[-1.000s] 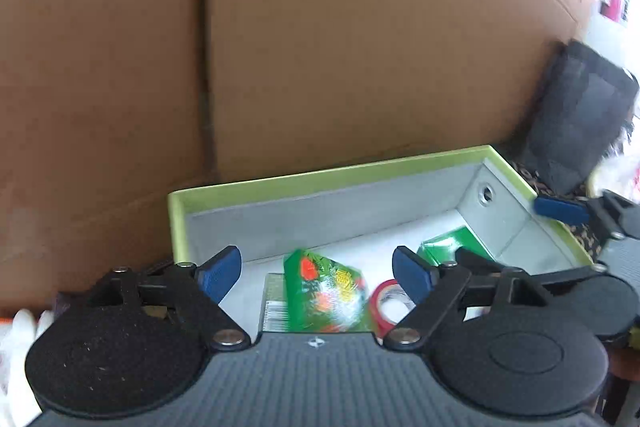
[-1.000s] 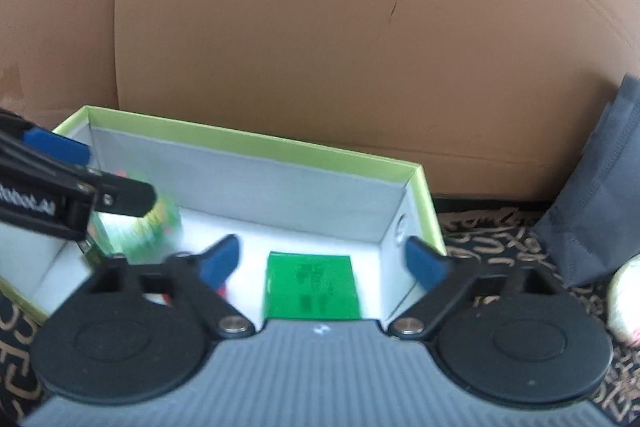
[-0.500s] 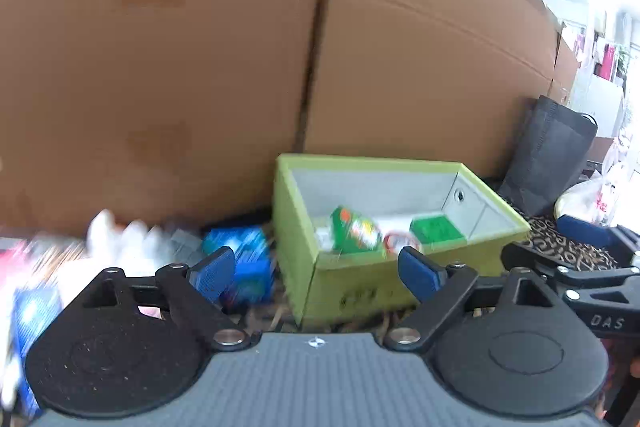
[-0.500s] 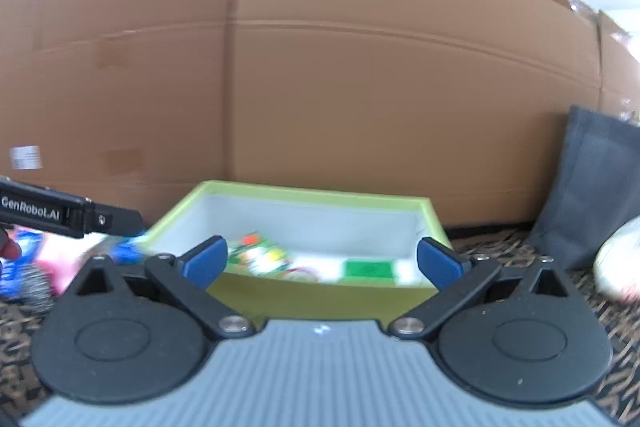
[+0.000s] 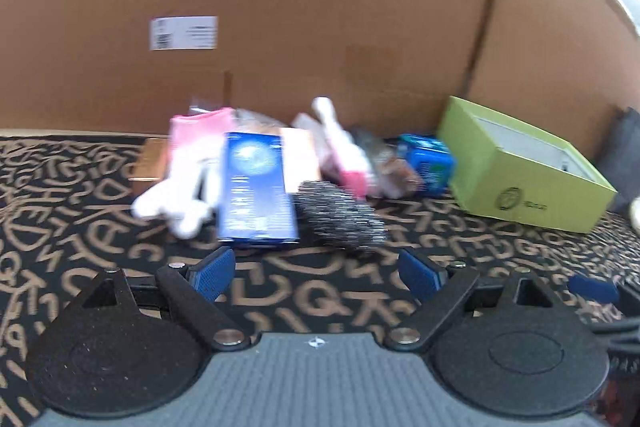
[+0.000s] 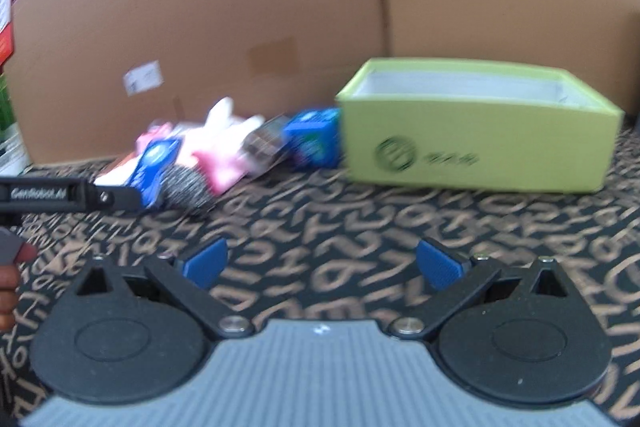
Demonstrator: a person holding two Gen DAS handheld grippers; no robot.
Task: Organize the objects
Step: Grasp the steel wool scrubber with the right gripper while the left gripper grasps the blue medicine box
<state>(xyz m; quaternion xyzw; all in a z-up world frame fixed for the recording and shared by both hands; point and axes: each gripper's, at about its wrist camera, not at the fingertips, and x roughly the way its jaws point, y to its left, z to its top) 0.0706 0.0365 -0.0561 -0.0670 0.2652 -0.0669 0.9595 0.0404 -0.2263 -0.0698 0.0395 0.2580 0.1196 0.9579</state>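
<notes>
A lime-green box (image 5: 532,187) stands at the right on the patterned cloth; its inside is hidden from this low angle. Left of it lies a blurred pile: a small blue carton (image 5: 428,163), a pink-and-white brush (image 5: 340,147), a steel scourer (image 5: 340,219), a flat blue box (image 5: 256,187) and a pink-and-white glove (image 5: 188,163). My left gripper (image 5: 316,273) is open and empty, just short of the scourer and flat blue box. My right gripper (image 6: 322,263) is open and empty over bare cloth, facing the green box (image 6: 472,147) and the blue carton (image 6: 314,139).
A tall cardboard wall (image 5: 320,7) closes off the back. Black cloth with tan letters (image 6: 360,219) covers the surface. A dark bag (image 5: 624,147) sits right of the green box. The left gripper's finger (image 6: 60,193) and a person's fingers (image 6: 8,287) show at the right view's left edge.
Both grippers have drawn back out of the green box and swung left. The box's contents have dropped out of sight, and the pile of loose items now lies before the left gripper.
</notes>
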